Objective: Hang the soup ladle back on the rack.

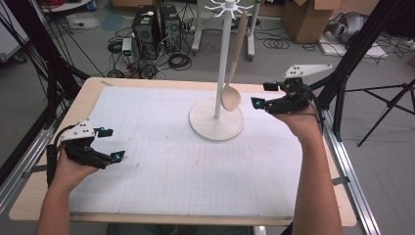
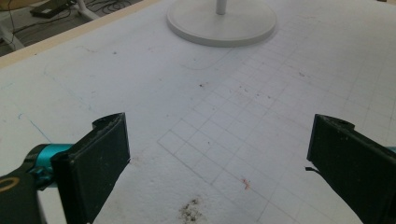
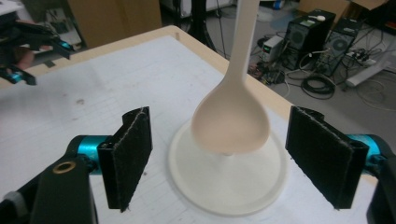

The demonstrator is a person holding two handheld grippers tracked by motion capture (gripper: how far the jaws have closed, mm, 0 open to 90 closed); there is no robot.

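While the spoon [image 1: 234, 73] hangs from the stand [image 1: 217, 117] by its handle, bowl low and just ahead of the spread right tongs [image 1: 261, 96], nothing is pinched; left tongs [image 1: 113, 145], also spread, idle over the worktop [image 1: 161, 161], apparently waiting. No readable writing

A wooden table [image 1: 58, 196] carries a white gridded mat [image 1: 161, 161]; on the mat's far half stands a white rack [image 1: 217, 120].
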